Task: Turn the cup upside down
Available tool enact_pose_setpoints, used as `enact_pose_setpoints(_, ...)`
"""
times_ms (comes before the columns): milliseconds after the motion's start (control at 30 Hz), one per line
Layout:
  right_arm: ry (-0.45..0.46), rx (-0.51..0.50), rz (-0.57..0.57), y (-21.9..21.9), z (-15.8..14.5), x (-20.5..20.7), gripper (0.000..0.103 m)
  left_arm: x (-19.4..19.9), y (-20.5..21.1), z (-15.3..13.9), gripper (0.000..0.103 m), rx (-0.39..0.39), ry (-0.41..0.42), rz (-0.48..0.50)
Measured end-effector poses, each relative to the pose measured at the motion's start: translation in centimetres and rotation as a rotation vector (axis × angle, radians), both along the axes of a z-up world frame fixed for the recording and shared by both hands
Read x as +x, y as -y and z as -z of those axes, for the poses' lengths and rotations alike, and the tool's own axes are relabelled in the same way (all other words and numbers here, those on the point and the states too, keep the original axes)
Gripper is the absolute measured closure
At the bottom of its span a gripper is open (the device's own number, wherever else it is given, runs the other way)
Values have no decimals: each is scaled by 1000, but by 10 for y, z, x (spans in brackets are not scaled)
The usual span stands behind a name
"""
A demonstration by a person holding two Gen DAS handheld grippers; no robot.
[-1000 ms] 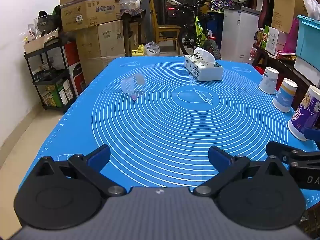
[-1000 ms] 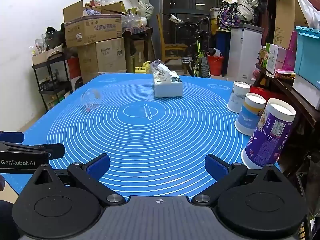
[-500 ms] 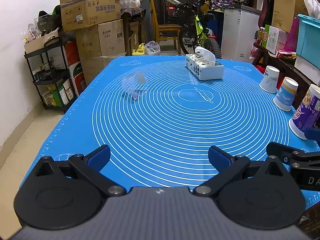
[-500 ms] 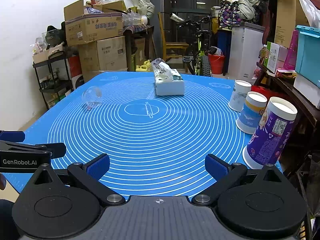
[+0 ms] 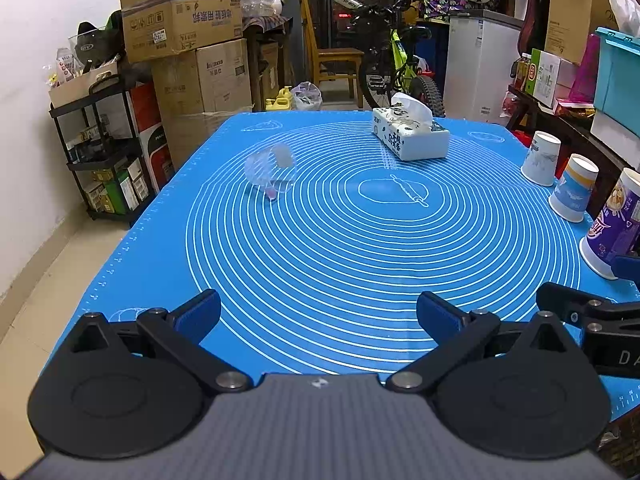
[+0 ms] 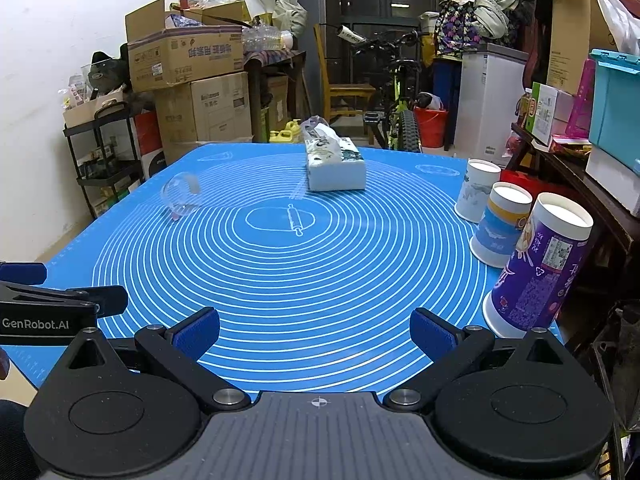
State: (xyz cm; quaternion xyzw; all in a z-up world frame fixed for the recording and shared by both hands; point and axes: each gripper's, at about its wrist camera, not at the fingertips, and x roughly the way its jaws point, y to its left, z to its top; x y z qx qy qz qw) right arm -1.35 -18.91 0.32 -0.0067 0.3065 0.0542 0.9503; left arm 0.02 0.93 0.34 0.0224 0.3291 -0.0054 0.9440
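Grippers both sit at the near edge of the blue silicone mat with white concentric rings (image 5: 320, 248), side by side. Left gripper (image 5: 318, 315): blue-padded black fingers (image 5: 199, 315) spread wide, nothing between them, only mat below. Right gripper (image 6: 314, 330): same, fingers wide apart and empty; its black linkage shows at the right edge of the left wrist view. Just right of the right gripper, near mat edge: tall purple printed paper cup (image 6: 538, 276), standing rim down. Beyond it along the right edge, in a row: white paper cup with blue and yellow bands (image 6: 500, 226), then white paper cup with pale blue print (image 6: 477, 191), both also rim down; the three stand near each other, contact cannot be judged. Mid mat: printed rolling-pin outline, bare. Left of centre and farther back: clear plastic cup (image 5: 271, 171), lying on its side, well apart from both grippers and from the paper cups. Far centre: white tissue box with dark print (image 5: 410, 136), a tissue sticking up from the top. Behind the table: stacked cardboard boxes (image 5: 188, 40) and a bicycle with green frame (image 5: 396, 64).
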Motion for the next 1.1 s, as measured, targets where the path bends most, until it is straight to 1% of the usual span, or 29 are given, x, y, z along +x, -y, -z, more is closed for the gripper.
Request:
enact_pose_setpoints(833, -2, 3, 3, 2, 1, 1, 2, 1, -3, 1, 0, 8, 1, -1)
enact_pose_setpoints(1100, -8, 7, 9, 9, 3, 5, 2, 1, -3, 1, 0, 9, 0, 0)
